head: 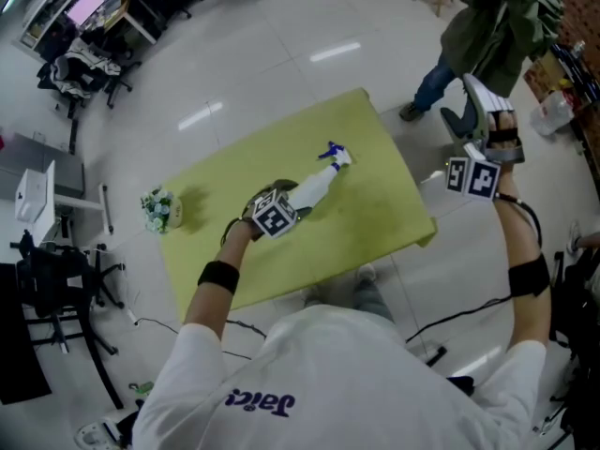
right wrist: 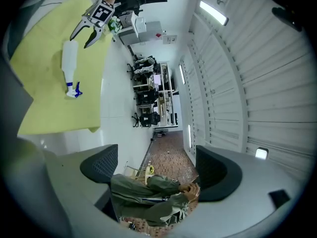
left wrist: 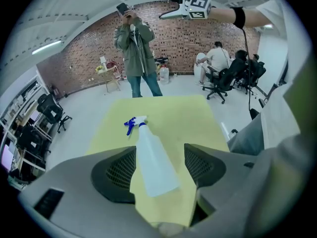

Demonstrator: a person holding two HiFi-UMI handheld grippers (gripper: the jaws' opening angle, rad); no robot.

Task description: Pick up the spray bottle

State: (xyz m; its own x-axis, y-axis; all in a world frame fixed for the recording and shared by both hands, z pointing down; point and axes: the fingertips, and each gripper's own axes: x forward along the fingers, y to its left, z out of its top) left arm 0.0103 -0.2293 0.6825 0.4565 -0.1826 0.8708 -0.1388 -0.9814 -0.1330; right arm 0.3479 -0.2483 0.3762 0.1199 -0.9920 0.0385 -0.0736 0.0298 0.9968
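**Left tongs at the bottle, no grip yet**

A yellow-green bench [head: 375, 186] stands on a pale, glossy floor [head: 281, 54]. Desks and office chairs sit around the edges of the room. A person in a green jacket [head: 487, 26] stands beyond the bench's far side. The spray bottle [head: 314, 187] lies on its side near the middle of the bench, with its white body toward the wearer and its blue trigger head [head: 333, 151] pointing away. A small greenish bundle [head: 161, 209] sits near the bench's left corner, well apart from the bottle.

The left tongs [left wrist: 159, 157] hang over the bottle's base end and tilt downward. Their jaws are partly apart, with the bottle's body between them. The left pad looks close against the bottle's side, but a strip of bench shows before the right pad, so I judge that nothing is squeezed yet. The right tongs [right wrist: 158, 175] are held up off the bench's right side. Their jaws are wide, with only the distant room between them.

The approach looks nearly done. The bottle lies flat on the bench, so what is left is to seat both pads on it, close them and lift.
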